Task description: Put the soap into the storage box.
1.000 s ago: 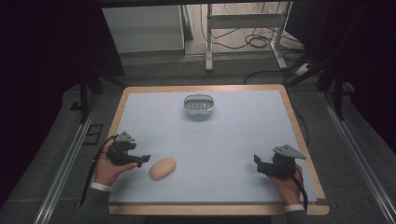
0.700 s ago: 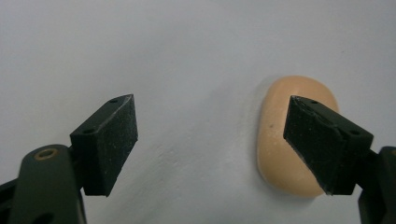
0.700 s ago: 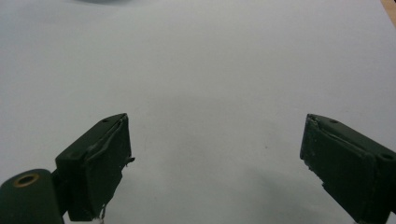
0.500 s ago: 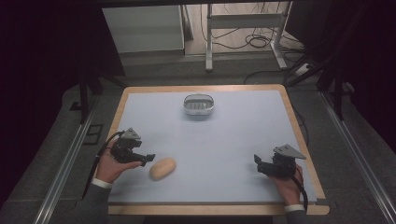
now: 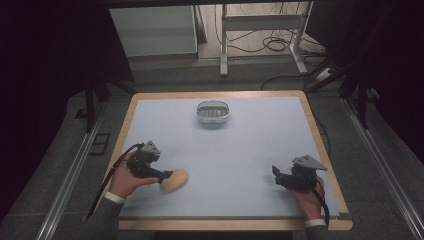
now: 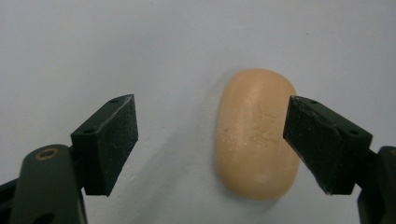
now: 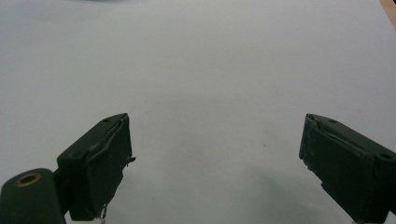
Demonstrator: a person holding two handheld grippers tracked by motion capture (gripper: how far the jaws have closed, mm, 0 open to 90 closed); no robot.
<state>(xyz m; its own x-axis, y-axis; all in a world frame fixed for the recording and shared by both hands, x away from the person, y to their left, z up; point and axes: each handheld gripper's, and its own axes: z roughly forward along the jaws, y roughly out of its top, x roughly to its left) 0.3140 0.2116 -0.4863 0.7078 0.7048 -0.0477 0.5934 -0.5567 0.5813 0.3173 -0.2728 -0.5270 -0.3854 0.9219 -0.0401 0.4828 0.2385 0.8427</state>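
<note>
Here the soap bar [image 6: 257, 135] lies on the table [image 5: 240, 150] near its front left, long axis running along the left gripper [image 6: 210, 144], whose wide-open, empty jaws have it off-centre toward one pad.

Dim room, grey floor [image 5: 60, 165], cables [image 5: 272, 45], white cabinet [image 5: 152, 30] beyond.

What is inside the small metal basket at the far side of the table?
The oval metal basket shows a slotted floor and nothing clearly lying in it from the high view; its near wall hides the front part, and the picture is too small for certainty.
</note>
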